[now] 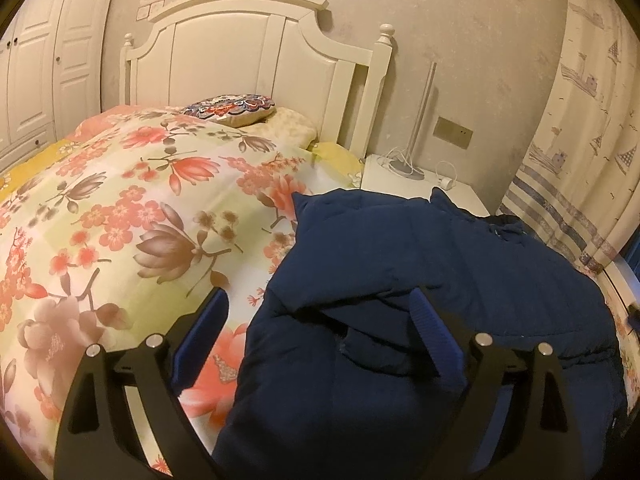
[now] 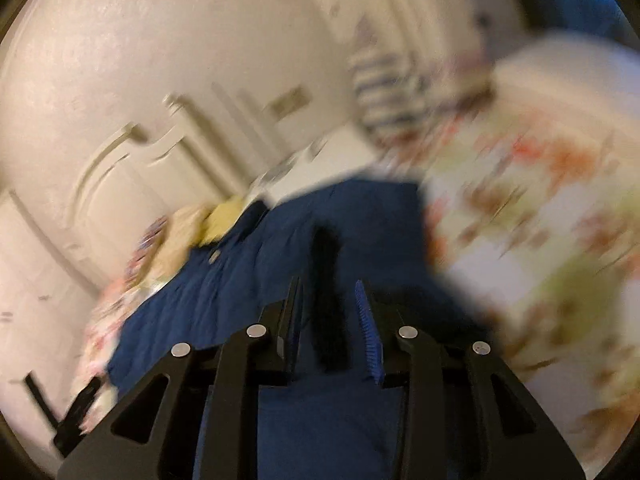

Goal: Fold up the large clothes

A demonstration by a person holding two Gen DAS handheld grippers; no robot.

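A navy padded jacket (image 1: 420, 248) lies bunched on the right side of the bed, its collar end toward the bedside table. My left gripper (image 1: 319, 294) hangs open and wide over the jacket's left edge. One of its fingers is above the floral quilt (image 1: 140, 208) and the other above the navy fabric, with nothing gripped. The right wrist view is blurred. There my right gripper (image 2: 328, 282) stands narrow, shut on a dark fold (image 2: 326, 264) of the jacket (image 2: 248, 280). Navy fabric fills the gap between its fingers.
A white headboard (image 1: 248, 56) and a patterned cushion (image 1: 230, 108) are at the far end of the bed. A white bedside table (image 1: 404, 176) with a lamp stand and cables stands beyond the jacket. A curtain (image 1: 580, 140) hangs on the right, a wardrobe (image 1: 36, 72) on the left.
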